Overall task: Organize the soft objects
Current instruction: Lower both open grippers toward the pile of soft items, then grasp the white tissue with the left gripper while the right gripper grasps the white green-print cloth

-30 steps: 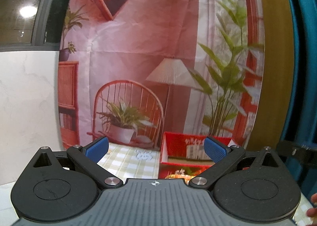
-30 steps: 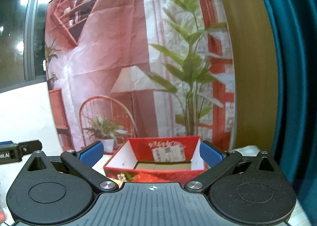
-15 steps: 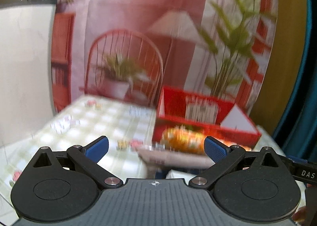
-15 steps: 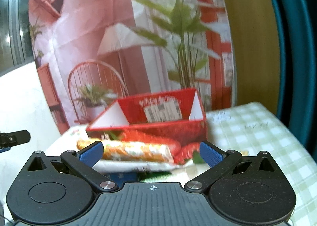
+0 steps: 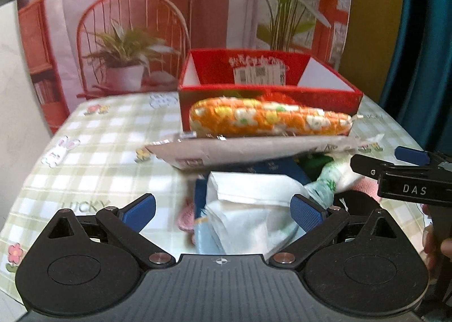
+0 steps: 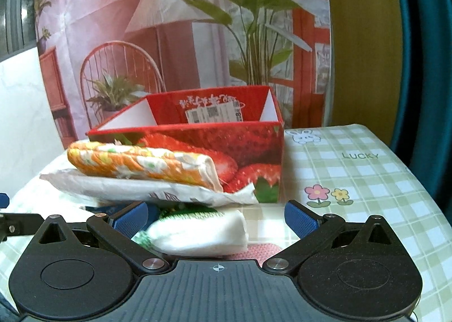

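Note:
A pile of soft things lies on the checked tablecloth before a red strawberry box (image 5: 268, 96) (image 6: 197, 135). On top lies a rolled orange flowered cloth (image 5: 268, 121) (image 6: 141, 164) on a grey-white packet (image 5: 254, 149) (image 6: 147, 189). Below are white folded cloths (image 5: 248, 209), a white and green roll (image 6: 197, 229), blue and pink items. My left gripper (image 5: 223, 210) is open, above the white cloths. My right gripper (image 6: 216, 220) is open around the white and green roll, not touching; it also shows in the left wrist view (image 5: 395, 169).
The box is open on top, with white inner walls and a label. The green checked tablecloth (image 5: 99, 152) (image 6: 353, 181) extends left and right of the pile. A printed backdrop stands behind the table, a teal curtain at right.
Both grippers have tilted down and come closer to the table; the pile in front of the box has come into view. Both stay open.

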A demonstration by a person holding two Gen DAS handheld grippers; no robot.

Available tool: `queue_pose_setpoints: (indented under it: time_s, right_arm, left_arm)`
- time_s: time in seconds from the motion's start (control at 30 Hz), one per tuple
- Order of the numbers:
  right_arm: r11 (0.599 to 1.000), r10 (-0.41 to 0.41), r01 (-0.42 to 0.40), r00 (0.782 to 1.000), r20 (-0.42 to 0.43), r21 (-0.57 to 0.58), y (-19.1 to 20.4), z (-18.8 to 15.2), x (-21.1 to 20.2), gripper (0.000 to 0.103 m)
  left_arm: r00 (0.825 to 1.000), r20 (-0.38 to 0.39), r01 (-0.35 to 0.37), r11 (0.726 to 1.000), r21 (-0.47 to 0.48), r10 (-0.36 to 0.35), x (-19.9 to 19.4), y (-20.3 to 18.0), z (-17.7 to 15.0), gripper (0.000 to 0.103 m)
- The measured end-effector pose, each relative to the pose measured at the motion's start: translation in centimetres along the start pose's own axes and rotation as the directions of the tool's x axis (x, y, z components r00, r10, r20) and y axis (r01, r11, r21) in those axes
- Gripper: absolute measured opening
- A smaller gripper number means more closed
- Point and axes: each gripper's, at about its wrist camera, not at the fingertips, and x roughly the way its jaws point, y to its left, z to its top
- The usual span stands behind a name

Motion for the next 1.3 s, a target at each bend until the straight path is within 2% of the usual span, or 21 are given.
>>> queue_pose_setpoints:
  time_s: [0.2,0.43,0.57,0.77,1.13,1.3]
  right_arm:
    - [0.999,0.047,-0.048,0.999,-0.023,-0.013,-0.6,-0.8,1.0,0.103]
    - [0.996,0.091,-0.091,0.995,-0.044,-0.004,-1.2,-1.1,2.7,0.102]
    - [0.993,0.121,-0.121,0.991,-0.056,0.005,-1.3,-0.9,3.9,0.102]
    - [0.976,0.21,-0.201,0.973,-0.098,0.089,-2.2,-1.1,5.1,0.091]
    - [0.967,0.246,-0.234,0.96,-0.135,0.098,-2.0,-1.1,2.9,0.082]
    - [0.966,0.257,-0.251,0.957,-0.133,0.067,-1.5,-0.6,1.7,0.059]
  left_arm:
    - [0.996,-0.087,0.029,0.997,-0.071,-0.035,1.5,0.8,-0.1,0.085]
    - [0.991,-0.104,0.071,0.992,-0.104,-0.082,2.4,0.9,-0.6,0.067]
    - [0.987,-0.108,0.107,0.986,-0.13,-0.122,2.9,1.0,-0.8,0.052]
    - [0.985,-0.082,0.139,0.976,-0.168,-0.154,3.4,1.3,-1.0,0.046]
    - [0.99,-0.059,0.11,0.973,-0.201,-0.124,3.5,2.2,-1.0,0.046]
    - [0.994,-0.039,0.095,0.974,-0.205,-0.105,3.3,2.7,-0.9,0.042]
